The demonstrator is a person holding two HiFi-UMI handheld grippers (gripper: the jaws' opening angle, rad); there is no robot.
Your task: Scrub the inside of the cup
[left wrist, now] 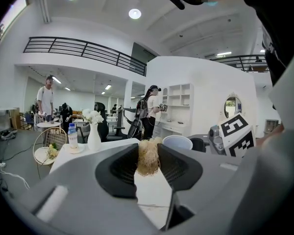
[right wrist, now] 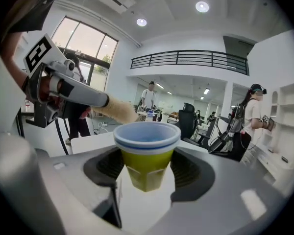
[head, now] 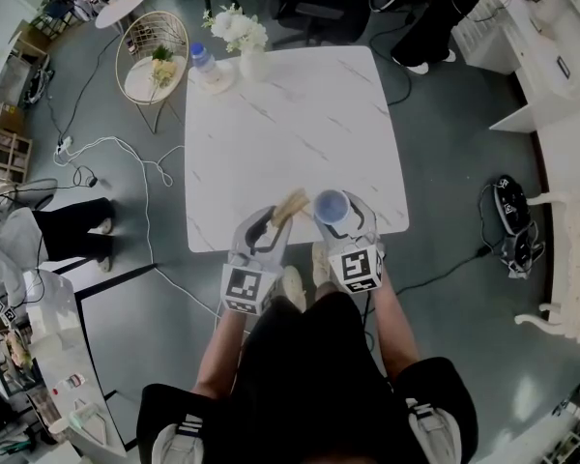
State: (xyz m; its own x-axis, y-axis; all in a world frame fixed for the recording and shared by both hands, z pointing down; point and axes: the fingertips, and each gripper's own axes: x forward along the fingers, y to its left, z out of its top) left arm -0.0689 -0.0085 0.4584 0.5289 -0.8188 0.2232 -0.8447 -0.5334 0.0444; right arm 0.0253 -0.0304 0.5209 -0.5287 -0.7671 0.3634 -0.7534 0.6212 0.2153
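At the table's [head: 300,133] six o'clock edge, the cup [head: 331,205] is clamped between the right gripper's [right wrist: 146,169] jaws; a straw-coloured scrubber [head: 291,204] is gripped by the left gripper [left wrist: 148,163], at the cup's nine o'clock.

White marble table [head: 300,133], flower vase [head: 254,64], water bottle [head: 203,60], wire chair [head: 160,25]

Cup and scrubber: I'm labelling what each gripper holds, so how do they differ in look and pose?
The cup is smooth, yellow-green with a blue-and-white rim; the scrubber is tan and fibrous. The cup stands upright, mouth up; the scrubber slants toward the cup. Both are clamped: cup in the right gripper, scrubber in the left gripper.
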